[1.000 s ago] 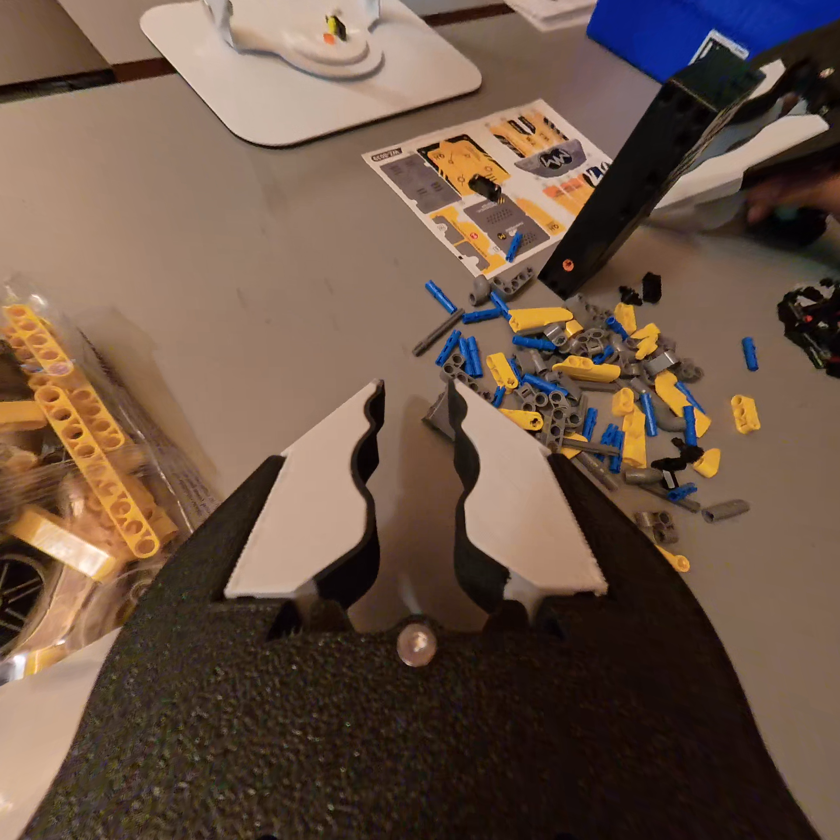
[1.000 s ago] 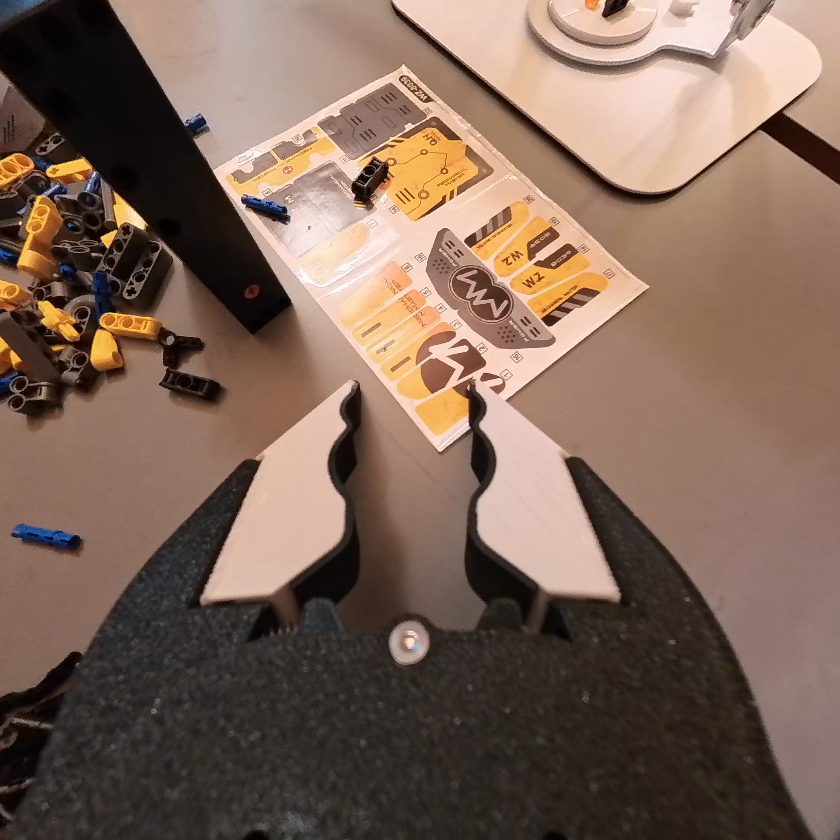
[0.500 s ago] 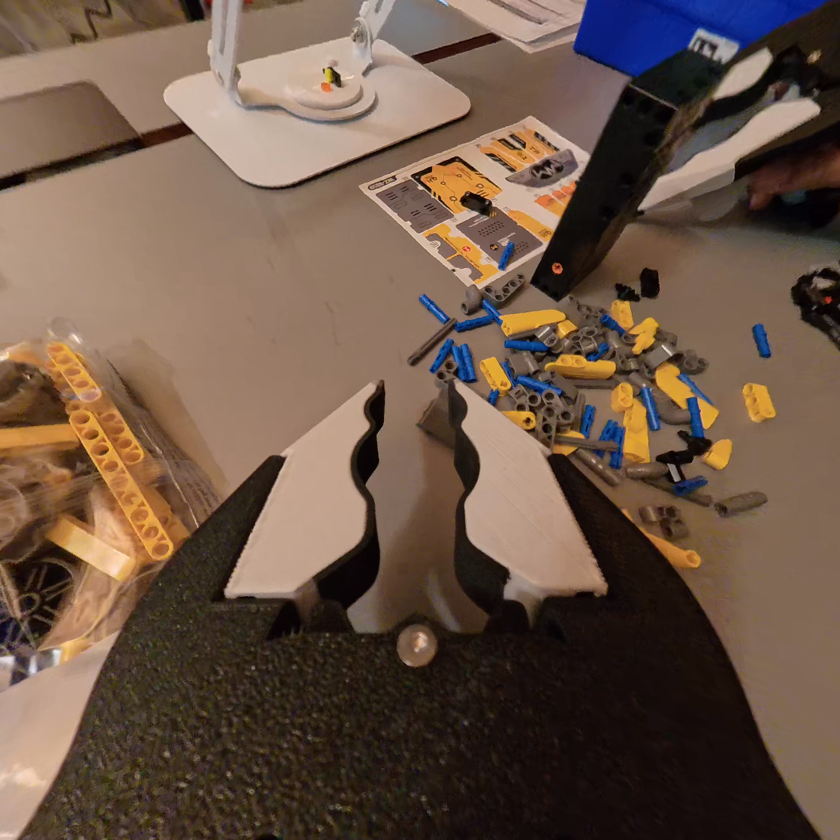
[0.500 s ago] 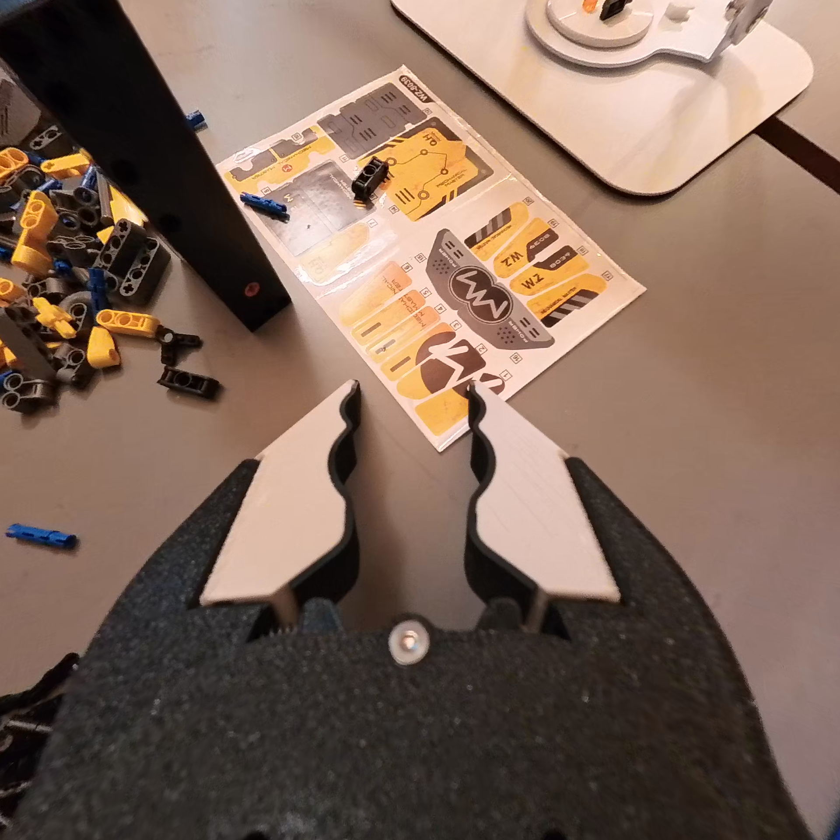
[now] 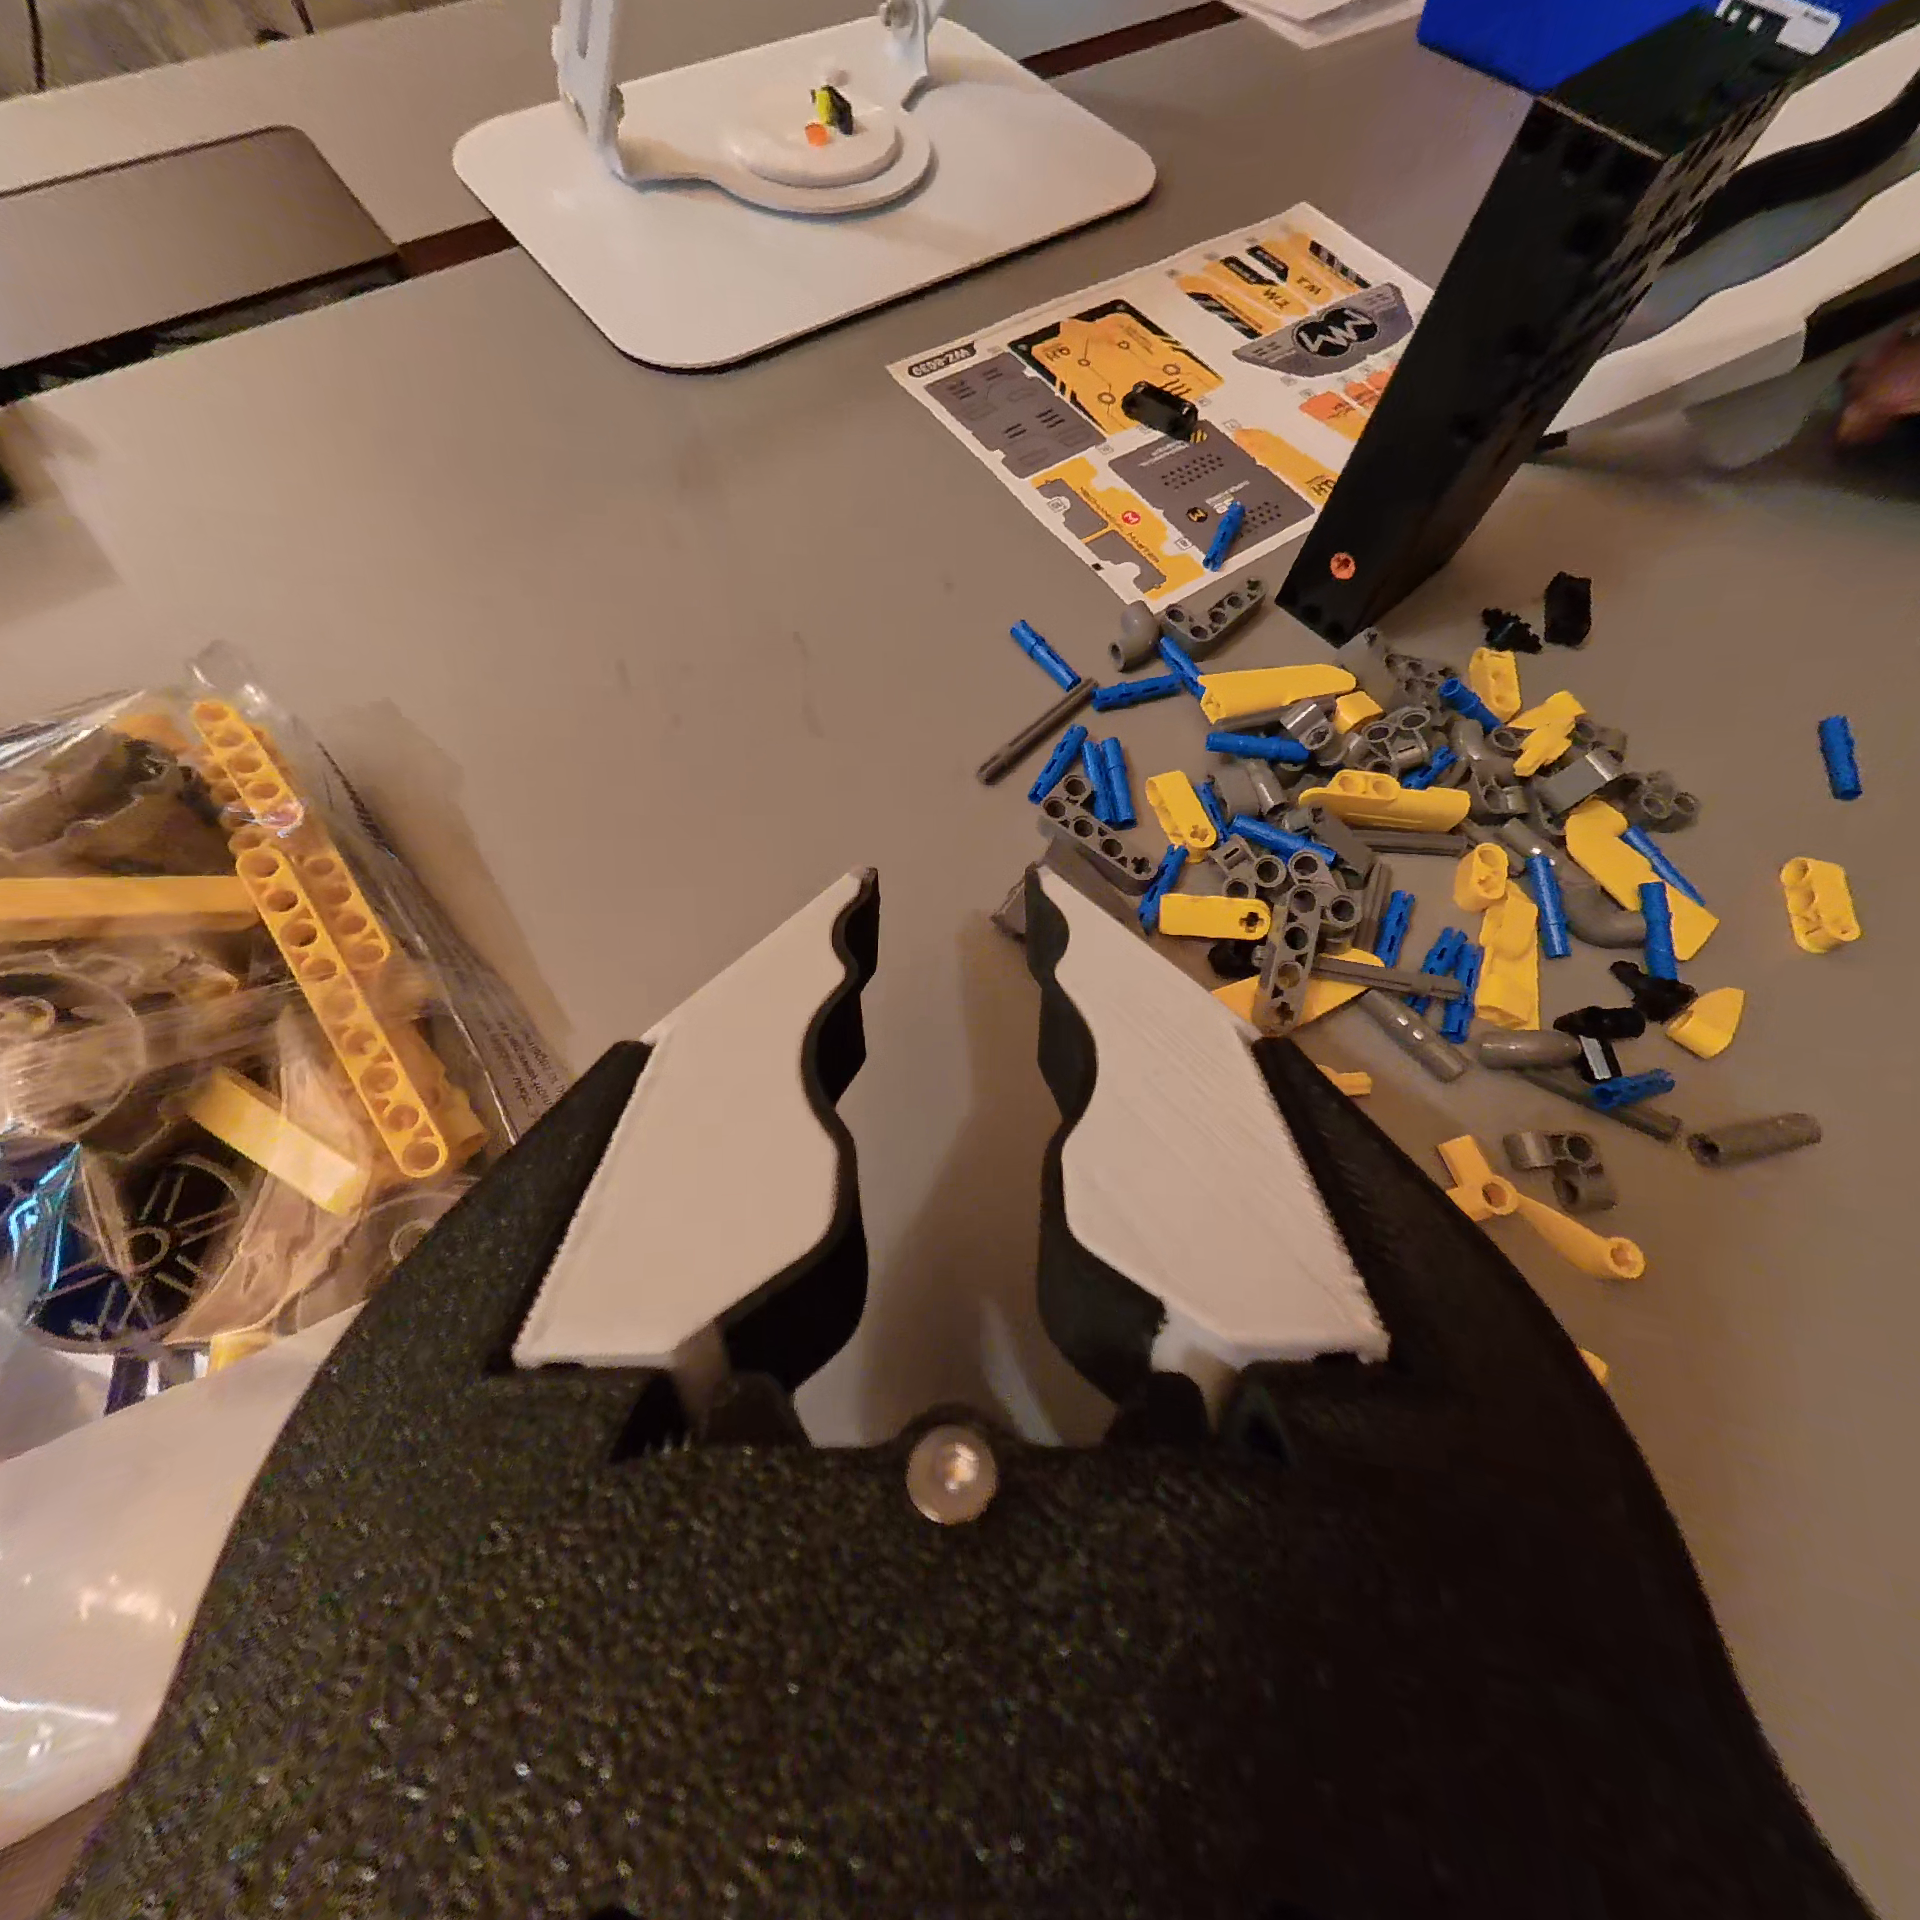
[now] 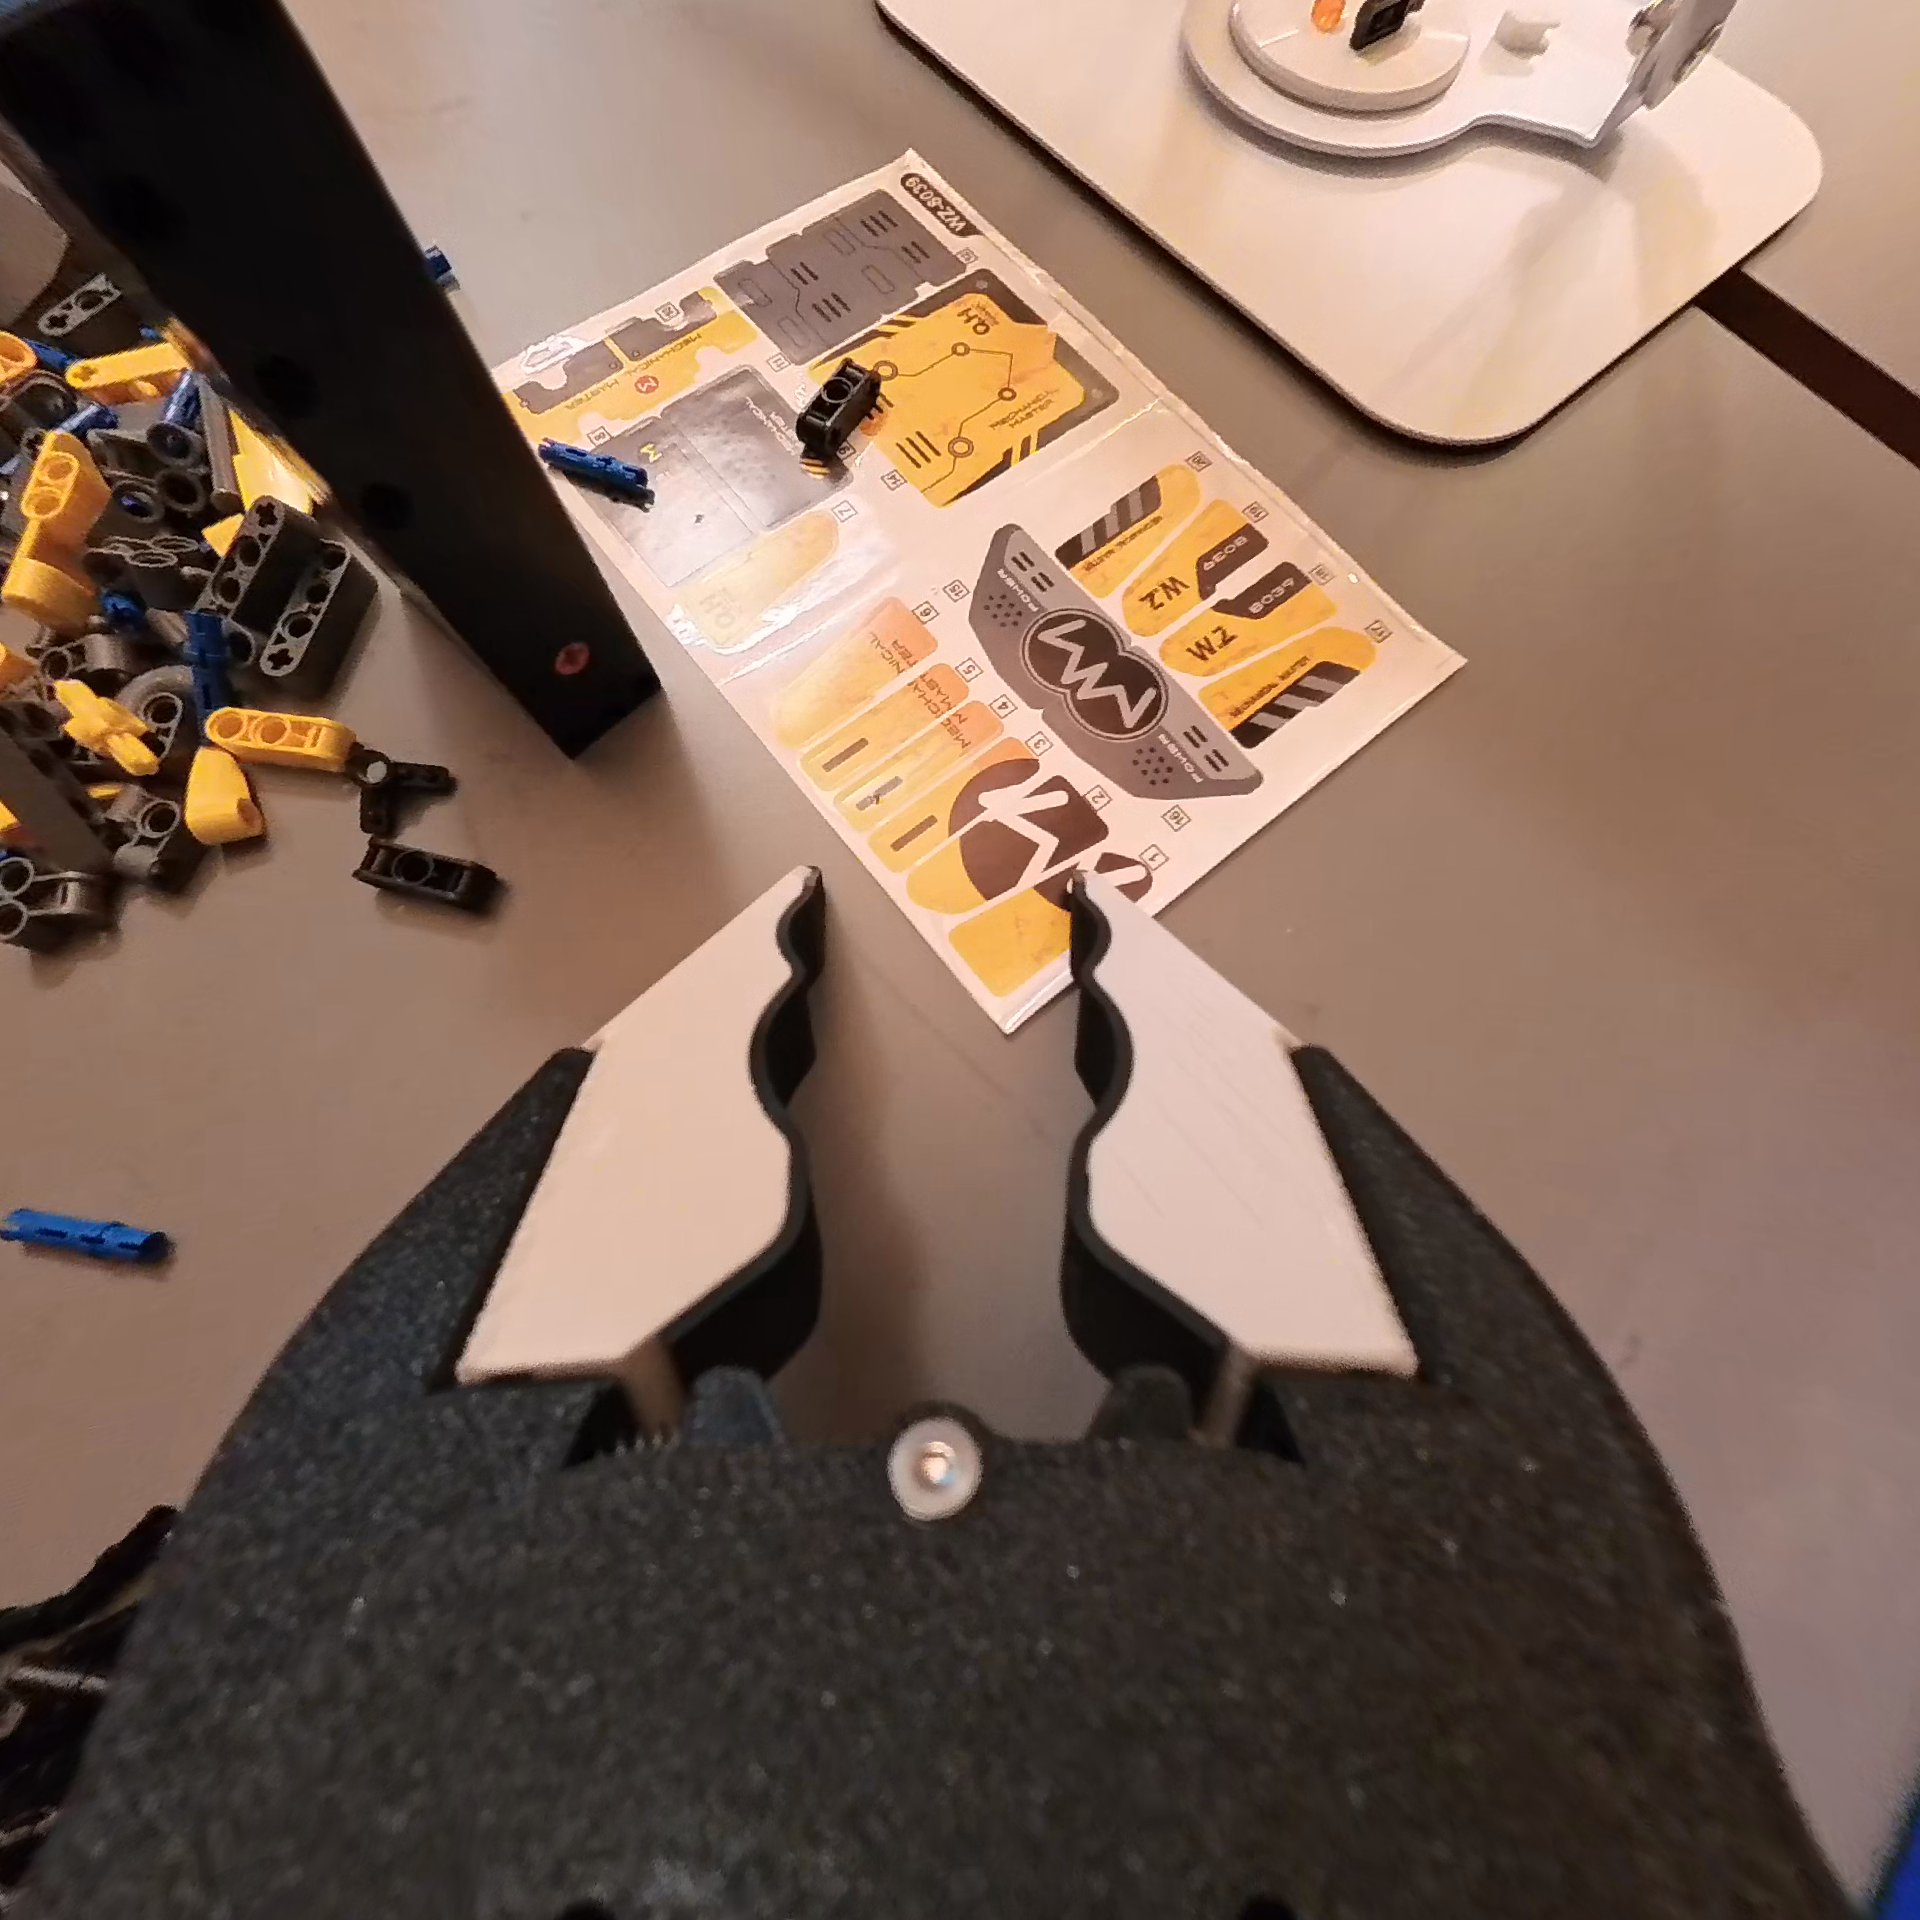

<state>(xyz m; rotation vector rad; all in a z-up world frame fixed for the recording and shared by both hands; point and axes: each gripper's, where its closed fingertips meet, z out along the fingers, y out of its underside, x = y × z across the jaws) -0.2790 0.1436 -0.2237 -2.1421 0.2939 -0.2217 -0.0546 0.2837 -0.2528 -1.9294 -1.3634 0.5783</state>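
The grey table (image 5: 644, 540) carries everything, with bare surface across its middle and ahead of both tools. A white flat-based stand (image 5: 810, 177) sits at the far side, well apart from the rest. The sticker sheet (image 6: 977, 582) lies flat with its long axis running away from the right gripper (image 6: 945, 883), whose jaws stand apart and empty; one fingertip overlaps the sheet's near corner in the right wrist view, though contact cannot be told. A black perforated beam (image 6: 343, 395) leans tilted just left of the sheet, its lower end near the table; the left wrist view shows its upper end beside the right gripper's white fingers. A clear bag of yellow beams and wheels (image 5: 208, 987) lies to the left of the left gripper (image 5: 951, 883), which is spread and empty. The loose pile of blue, yellow and grey pieces (image 5: 1403, 862) lies just right of its fingertips, nearer this gripper. A small black connector (image 6: 836, 400) and a blue pin (image 6: 597, 468) rest on the sheet
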